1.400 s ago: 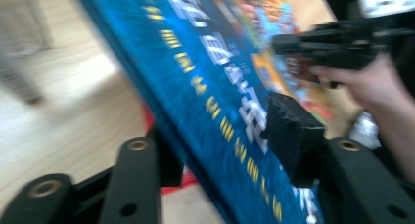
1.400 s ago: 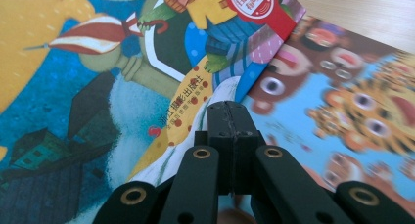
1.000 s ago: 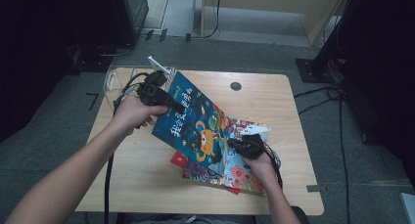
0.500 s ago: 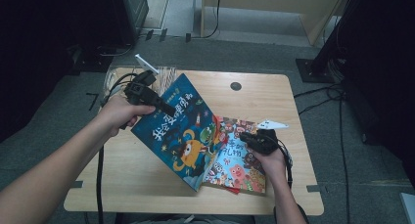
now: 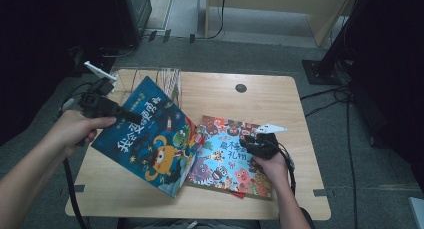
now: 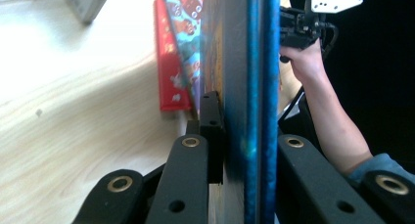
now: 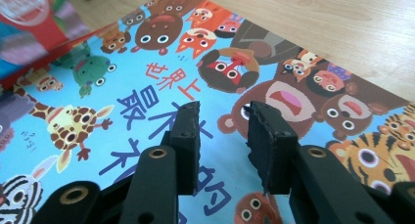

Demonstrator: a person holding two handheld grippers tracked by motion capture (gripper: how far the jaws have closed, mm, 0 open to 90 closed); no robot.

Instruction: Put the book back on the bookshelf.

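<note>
High view: the left gripper (image 5: 117, 111) clamps the top corner of the blue book (image 5: 150, 139) and holds it tilted over the table (image 5: 300, 139), its lower edge overlapping the animal book (image 5: 227, 164), which lies flat at the right. The right gripper (image 5: 250, 144) rests on that animal book with its jaws a little apart; they have just been opening and nothing is between them. A wire rack (image 5: 167, 81) stands at the far left edge.

Left gripper view: the jaws of the left gripper (image 6: 242, 150) pinch the blue book (image 6: 254, 87) edge-on; a red book (image 6: 169, 72) lies on the wood beyond.

Right gripper view: the right gripper (image 7: 222, 131) hovers with loose jaws just over the animal book (image 7: 147, 87).

Judgement: to carry the blue book off cleanly, keep the pinch firm near the spine, lift its low edge clear of the books beneath, and let the right gripper steady the pile
</note>
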